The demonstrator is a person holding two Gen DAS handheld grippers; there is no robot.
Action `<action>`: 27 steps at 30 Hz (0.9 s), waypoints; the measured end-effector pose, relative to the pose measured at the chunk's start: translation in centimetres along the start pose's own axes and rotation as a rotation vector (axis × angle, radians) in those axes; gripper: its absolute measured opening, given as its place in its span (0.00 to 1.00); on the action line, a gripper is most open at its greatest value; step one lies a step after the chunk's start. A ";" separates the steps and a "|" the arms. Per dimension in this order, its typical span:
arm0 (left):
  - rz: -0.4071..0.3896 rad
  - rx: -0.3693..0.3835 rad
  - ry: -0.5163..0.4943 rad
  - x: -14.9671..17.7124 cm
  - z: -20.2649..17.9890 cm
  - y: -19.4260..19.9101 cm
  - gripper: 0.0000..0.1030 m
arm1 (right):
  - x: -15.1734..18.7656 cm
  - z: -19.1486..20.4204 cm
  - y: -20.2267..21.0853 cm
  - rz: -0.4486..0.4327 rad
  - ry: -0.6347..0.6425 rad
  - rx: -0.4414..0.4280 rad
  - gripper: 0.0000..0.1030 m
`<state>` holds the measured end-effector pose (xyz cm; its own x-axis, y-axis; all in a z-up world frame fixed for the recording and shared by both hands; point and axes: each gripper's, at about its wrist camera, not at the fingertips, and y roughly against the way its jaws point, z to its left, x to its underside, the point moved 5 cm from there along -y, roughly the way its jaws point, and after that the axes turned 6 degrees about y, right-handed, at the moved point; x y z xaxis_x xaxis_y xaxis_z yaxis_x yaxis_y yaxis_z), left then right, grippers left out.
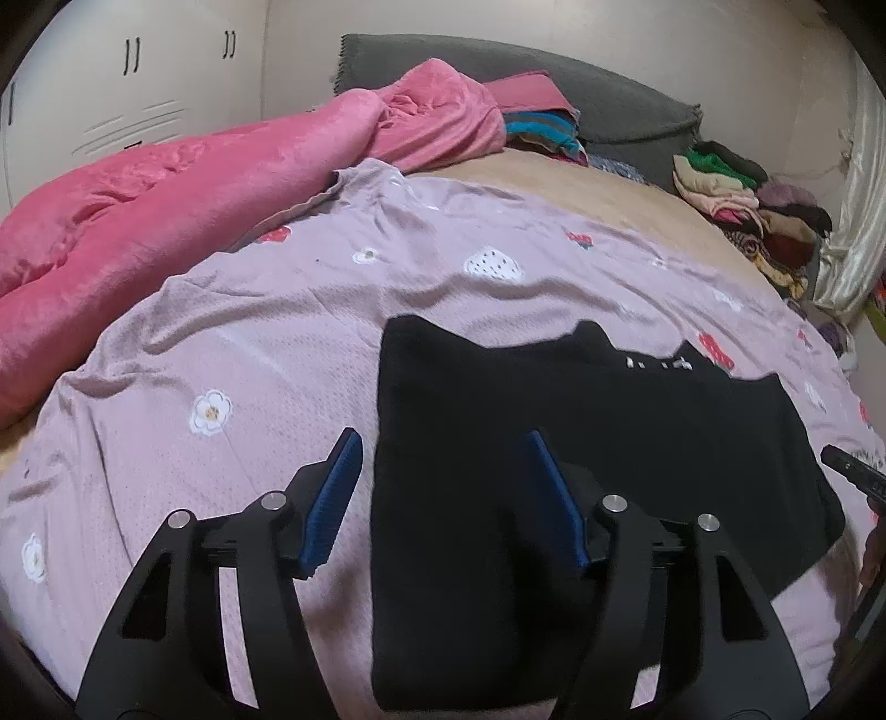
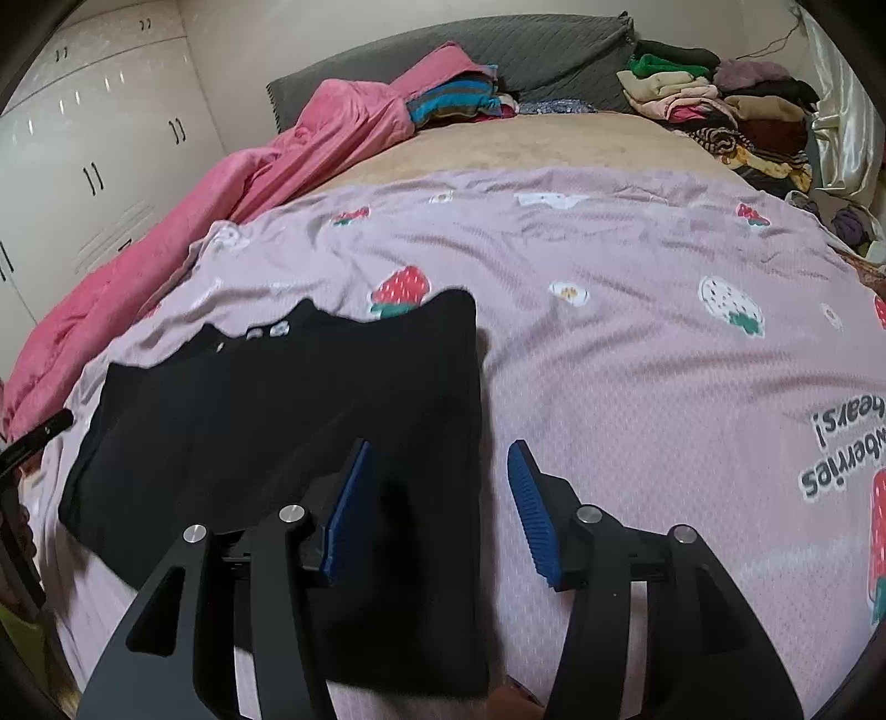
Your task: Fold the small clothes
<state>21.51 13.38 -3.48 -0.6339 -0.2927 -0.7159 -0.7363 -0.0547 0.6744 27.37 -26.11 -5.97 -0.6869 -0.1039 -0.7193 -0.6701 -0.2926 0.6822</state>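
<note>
A black garment (image 1: 609, 443) lies flat on the lilac strawberry-print sheet (image 1: 221, 343), its near part doubled over into a long panel. My left gripper (image 1: 441, 443) hovers open over the garment's left edge, one blue pad (image 1: 332, 498) over the sheet and the other over the cloth. In the right wrist view the same garment (image 2: 277, 410) lies left of centre. My right gripper (image 2: 440, 448) stands open astride its right edge, one pad (image 2: 534, 515) over the bare sheet (image 2: 637, 387). Neither gripper's pads press on anything.
A crumpled pink blanket (image 1: 166, 205) fills the left side of the bed. Piles of clothes (image 2: 720, 105) sit at the far right corner, by a grey headboard cushion (image 2: 526, 50). White wardrobe doors (image 2: 83, 144) stand beyond the bed on the left.
</note>
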 end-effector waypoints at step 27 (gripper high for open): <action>0.114 -0.054 0.021 5.1 0.8 1.1 0.65 | 3.3 0.8 1.2 0.050 0.025 -0.034 0.48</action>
<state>17.26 12.53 -6.55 -0.7073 -0.3194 -0.6306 -0.6456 -0.0715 0.7603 24.12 -26.01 -7.42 -0.7118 -0.1429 -0.6877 -0.6249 -0.3180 0.7130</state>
